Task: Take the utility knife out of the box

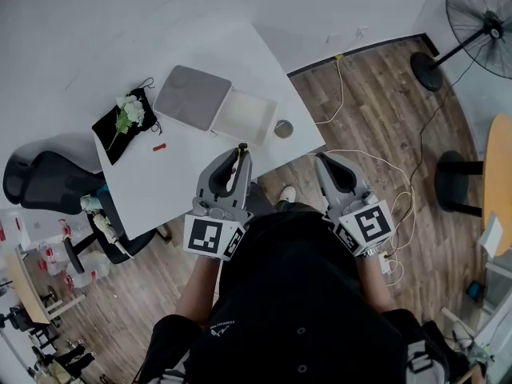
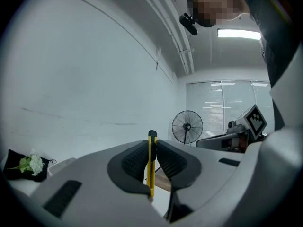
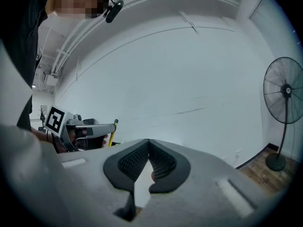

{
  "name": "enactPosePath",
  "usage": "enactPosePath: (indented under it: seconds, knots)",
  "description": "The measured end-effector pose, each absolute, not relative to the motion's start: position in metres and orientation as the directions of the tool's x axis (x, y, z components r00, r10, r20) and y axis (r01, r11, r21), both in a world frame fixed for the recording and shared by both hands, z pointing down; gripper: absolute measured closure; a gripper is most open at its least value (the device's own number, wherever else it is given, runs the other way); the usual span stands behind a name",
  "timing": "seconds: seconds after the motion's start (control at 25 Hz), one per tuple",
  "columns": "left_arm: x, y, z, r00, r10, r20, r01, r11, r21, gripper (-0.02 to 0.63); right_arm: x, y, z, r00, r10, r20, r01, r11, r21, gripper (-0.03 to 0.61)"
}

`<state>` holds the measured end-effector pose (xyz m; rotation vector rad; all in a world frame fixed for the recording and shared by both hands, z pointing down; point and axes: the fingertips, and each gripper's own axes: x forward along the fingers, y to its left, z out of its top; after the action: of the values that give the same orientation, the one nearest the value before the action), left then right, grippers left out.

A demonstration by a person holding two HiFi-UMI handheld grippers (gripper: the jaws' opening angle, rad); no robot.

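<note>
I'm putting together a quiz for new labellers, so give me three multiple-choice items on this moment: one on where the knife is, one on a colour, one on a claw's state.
1. Where is the utility knife, now out of the box? A. in the right claw B. in the left claw C. in neither claw
2. What colour is its body? A. red B. blue C. yellow
3. How does the right claw stand? A. shut, empty B. shut on the knife C. wide open

Answers: 1 B, the left gripper view shows the jaws clamped on it; 2 C, it is yellow with a black end; 3 A, its jaws meet with nothing between them.
</note>
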<state>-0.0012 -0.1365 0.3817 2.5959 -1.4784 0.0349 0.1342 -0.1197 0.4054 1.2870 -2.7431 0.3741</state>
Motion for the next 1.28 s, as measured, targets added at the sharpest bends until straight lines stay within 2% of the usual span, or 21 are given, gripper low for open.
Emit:
enactPosePath:
  seconds: [0.76, 1.28]
  knots:
    - [0.006, -0.130, 0.386, 0.509, -0.857, 0.076, -0.858, -0.500, 0.117, 0.560, 0.145, -0.122, 0.404, -0.619, -0.767, 0.171, -0.785, 0.595, -0.174, 0.574]
    - [0.003, -0.155, 0.348, 0.467, -0.884, -0.003, -0.881, -0.466, 0.076, 0.558, 0.150, -0.143, 0.373, -0.639, -0.762, 0.108, -0.769, 0.625, -0.135, 0.574]
